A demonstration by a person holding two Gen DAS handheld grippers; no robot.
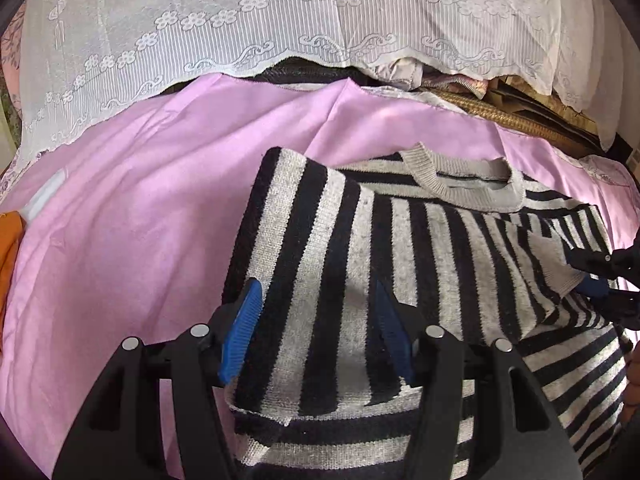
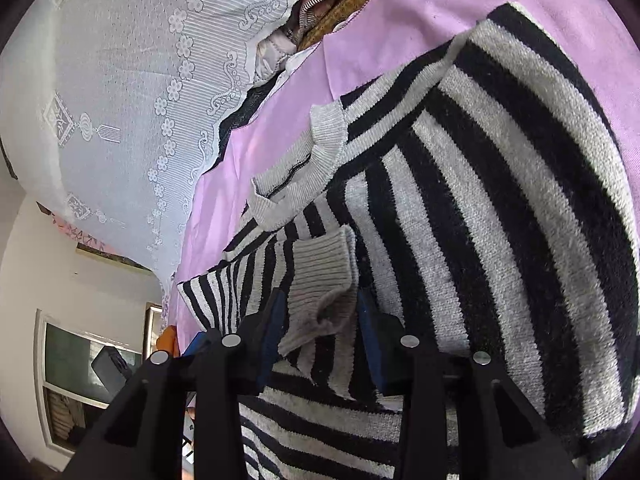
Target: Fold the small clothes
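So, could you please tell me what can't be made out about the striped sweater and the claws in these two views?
- Sweater hem: cut off by the bottom edge, both views.
- Sleeve cuff: sits between the right claw pads; whether they press it, cannot tell.
- Left claw: open over a folded sleeve; contact underneath is hidden.
- Clutter behind the lace curtain: mostly covered.

Both hand-held grippers, left (image 1: 316, 320) and right (image 2: 322, 332), jaws parted.

No readable text, label or number shows anywhere, as far as these warped views allow.
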